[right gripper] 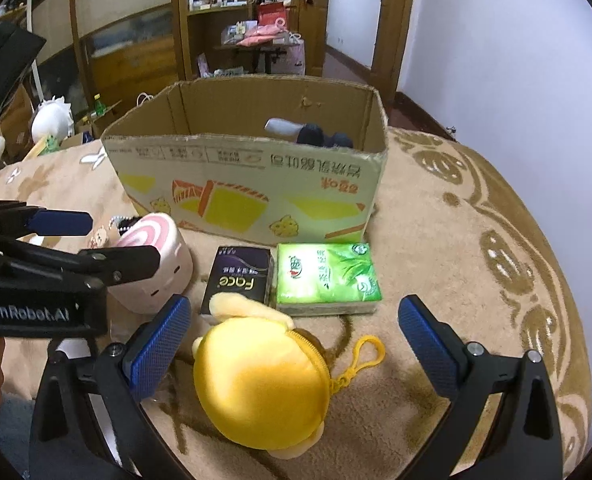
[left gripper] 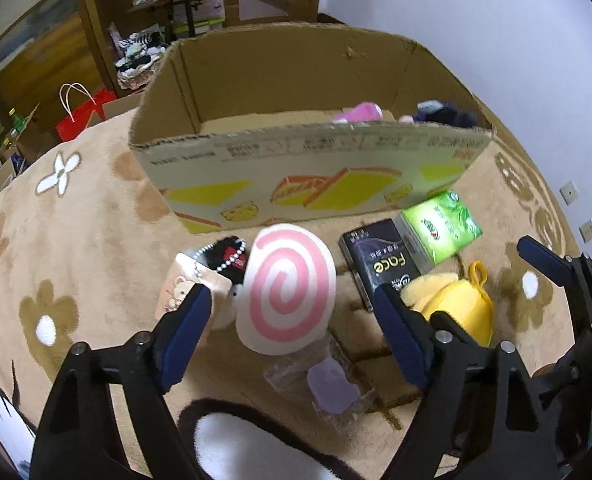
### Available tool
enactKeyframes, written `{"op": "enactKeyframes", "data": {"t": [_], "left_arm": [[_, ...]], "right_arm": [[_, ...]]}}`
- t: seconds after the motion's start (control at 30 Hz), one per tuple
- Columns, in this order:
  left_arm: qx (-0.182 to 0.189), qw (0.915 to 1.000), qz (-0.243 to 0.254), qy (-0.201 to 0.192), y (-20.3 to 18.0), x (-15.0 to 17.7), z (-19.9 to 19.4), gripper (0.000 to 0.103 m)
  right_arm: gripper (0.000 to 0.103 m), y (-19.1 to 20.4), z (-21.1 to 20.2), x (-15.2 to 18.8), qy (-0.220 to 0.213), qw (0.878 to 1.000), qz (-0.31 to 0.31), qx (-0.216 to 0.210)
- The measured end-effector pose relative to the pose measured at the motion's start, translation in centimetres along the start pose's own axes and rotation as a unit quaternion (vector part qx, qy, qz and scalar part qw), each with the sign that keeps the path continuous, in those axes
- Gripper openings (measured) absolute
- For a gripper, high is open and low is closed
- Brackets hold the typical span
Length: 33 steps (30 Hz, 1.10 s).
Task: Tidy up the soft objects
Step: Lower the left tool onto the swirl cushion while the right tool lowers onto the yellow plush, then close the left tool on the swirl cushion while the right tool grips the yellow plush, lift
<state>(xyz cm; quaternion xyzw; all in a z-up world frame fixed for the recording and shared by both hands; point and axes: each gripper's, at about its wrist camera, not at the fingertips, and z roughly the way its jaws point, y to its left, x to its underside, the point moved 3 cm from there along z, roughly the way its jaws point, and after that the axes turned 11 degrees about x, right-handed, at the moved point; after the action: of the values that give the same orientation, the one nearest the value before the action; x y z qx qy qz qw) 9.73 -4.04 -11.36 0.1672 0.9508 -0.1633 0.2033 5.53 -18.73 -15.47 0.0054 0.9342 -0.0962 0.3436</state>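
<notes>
A pink-and-white swirl plush (left gripper: 288,288) lies on the tan blanket, and my left gripper (left gripper: 292,316) stands open around it, its pads clear of both sides. The same plush (right gripper: 156,264) shows in the right wrist view, with the left gripper's fingers (right gripper: 60,222) over it. A yellow plush pouch (right gripper: 256,376) with a clip lies between the fingers of my open right gripper (right gripper: 294,340), untouched. Behind stands an open cardboard box (left gripper: 308,184) holding a pink plush (left gripper: 360,112) and dark soft items (right gripper: 324,136).
A black tissue pack (right gripper: 236,280) and a green one (right gripper: 326,276) lie in front of the box. A bear tag (left gripper: 192,284), a black beaded charm (left gripper: 228,254) and a wrapped purple item (left gripper: 330,388) lie near the swirl plush. A red bag (left gripper: 84,112) and shelves stand beyond.
</notes>
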Motion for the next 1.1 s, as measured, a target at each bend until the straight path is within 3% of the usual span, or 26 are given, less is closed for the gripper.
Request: {"op": "enactKeyframes", "data": {"t": [0.27,0.57,0.67,0.77,0.9,0.93,1.1], "left_arm": [[-0.010,0.9994,0.003,0.033,-0.1,0.8,1.7,0.054],[-0.023,0.9985,-0.004,0.050,0.3,1.1,2.8,0.050],[-0.032,0.9980,-0.007,0.055,0.2,1.1,3.1,0.050],[-0.026,0.9981,-0.013,0.055,0.3,1.1,3.2,0.049],[-0.022,0.9982,-0.018,0.054,0.4,1.2,3.1,0.042],[-0.020,0.9982,-0.018,0.053,0.4,1.2,3.1,0.040],[-0.018,0.9985,-0.022,0.047,0.8,1.2,2.8,0.031]], "right_arm": [[0.103,0.9,1.6,1.0,0.043,0.999,-0.019,0.003],[0.103,1.0,3.1,1.8,0.081,0.997,-0.012,-0.014],[0.096,1.2,2.8,1.9,0.081,0.996,-0.013,-0.021],[0.095,1.6,2.7,2.0,0.082,0.996,-0.024,-0.022],[0.094,2.3,3.5,2.8,0.114,0.992,-0.036,-0.030],[0.089,2.4,3.9,3.0,0.122,0.991,-0.041,-0.028],[0.080,2.4,3.2,2.8,0.110,0.992,-0.045,-0.031]]}}
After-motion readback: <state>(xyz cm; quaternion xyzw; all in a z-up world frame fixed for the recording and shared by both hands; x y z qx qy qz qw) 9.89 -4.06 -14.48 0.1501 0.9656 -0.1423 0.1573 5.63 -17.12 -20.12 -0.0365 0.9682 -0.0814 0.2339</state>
